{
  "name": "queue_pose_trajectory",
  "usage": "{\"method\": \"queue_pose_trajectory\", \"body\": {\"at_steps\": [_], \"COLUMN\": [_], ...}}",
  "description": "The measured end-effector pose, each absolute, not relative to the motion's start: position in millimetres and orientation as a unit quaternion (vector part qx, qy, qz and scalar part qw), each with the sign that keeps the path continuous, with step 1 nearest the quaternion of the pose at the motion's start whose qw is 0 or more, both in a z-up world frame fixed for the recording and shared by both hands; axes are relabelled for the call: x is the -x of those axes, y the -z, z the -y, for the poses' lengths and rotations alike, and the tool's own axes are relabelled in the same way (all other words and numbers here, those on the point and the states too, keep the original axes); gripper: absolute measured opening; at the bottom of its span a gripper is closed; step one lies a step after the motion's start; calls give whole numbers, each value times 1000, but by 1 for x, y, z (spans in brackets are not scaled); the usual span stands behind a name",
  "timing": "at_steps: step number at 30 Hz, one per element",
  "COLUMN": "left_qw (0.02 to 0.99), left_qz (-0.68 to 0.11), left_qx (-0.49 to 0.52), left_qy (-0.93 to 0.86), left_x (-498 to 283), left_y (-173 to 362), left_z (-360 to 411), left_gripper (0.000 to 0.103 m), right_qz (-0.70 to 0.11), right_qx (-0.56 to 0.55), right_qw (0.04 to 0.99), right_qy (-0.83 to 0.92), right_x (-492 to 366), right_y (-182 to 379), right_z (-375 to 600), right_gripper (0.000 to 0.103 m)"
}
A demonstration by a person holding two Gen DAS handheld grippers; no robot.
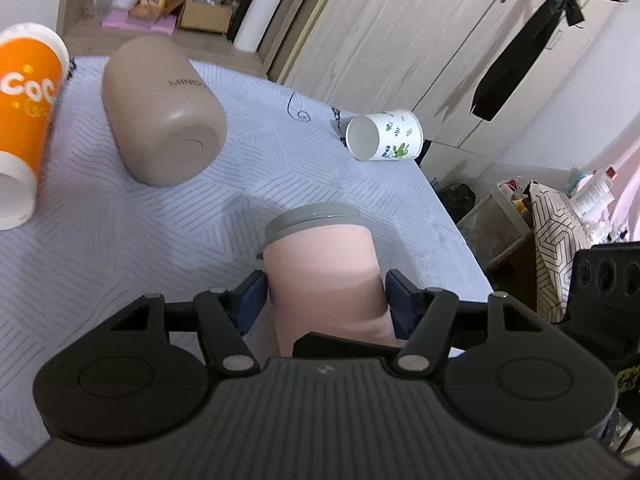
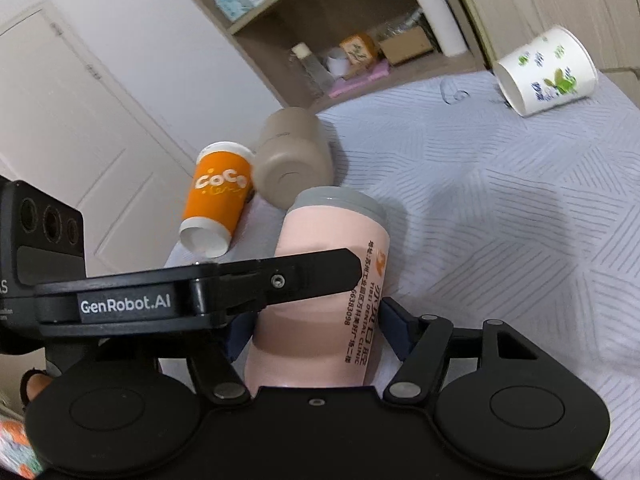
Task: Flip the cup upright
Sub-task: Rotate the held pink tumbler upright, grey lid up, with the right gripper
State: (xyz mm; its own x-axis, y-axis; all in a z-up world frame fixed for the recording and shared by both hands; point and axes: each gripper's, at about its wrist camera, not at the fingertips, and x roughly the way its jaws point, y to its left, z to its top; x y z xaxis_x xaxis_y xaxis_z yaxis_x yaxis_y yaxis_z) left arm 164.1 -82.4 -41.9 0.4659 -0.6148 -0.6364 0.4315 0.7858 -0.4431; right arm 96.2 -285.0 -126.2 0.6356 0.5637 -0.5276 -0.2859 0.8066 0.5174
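The left gripper [image 1: 326, 296] and right gripper [image 2: 316, 320] both pinch the pink cup [image 1: 324, 276], its grey lid [image 1: 312, 220] pointing away over the quilted bed [image 1: 120, 248]. Beyond lie 3 more: a taupe tumbler [image 1: 164, 112], an orange cup [image 1: 28, 120], then a floral paper cup [image 1: 384, 134].

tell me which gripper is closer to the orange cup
Left. The left gripper reaches across just short of the orange cup; the right gripper sits behind it, farther off, both around the pink cup.
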Motion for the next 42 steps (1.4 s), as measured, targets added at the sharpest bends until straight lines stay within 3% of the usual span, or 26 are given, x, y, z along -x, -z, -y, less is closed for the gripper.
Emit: {"method": "queue_pose_trajectory", "body": {"at_steps": [18,42], "left_qw": [883,934], "left_qz": [-331,-250], "left_qx": [136,20], "left_qy": [304,253], "left_x": [-136,-161], "left_y": [27,8], "left_z": [30,40], "left_gripper": [60,58], "right_qz": [-222,-118], "right_qx": [-8,117], "right_qw": [947,958], "right_qy": [-231,-233], "right_x": [-67,-120], "right_y": [118,112], "right_z": [225,191], "right_gripper": [68,68]}}
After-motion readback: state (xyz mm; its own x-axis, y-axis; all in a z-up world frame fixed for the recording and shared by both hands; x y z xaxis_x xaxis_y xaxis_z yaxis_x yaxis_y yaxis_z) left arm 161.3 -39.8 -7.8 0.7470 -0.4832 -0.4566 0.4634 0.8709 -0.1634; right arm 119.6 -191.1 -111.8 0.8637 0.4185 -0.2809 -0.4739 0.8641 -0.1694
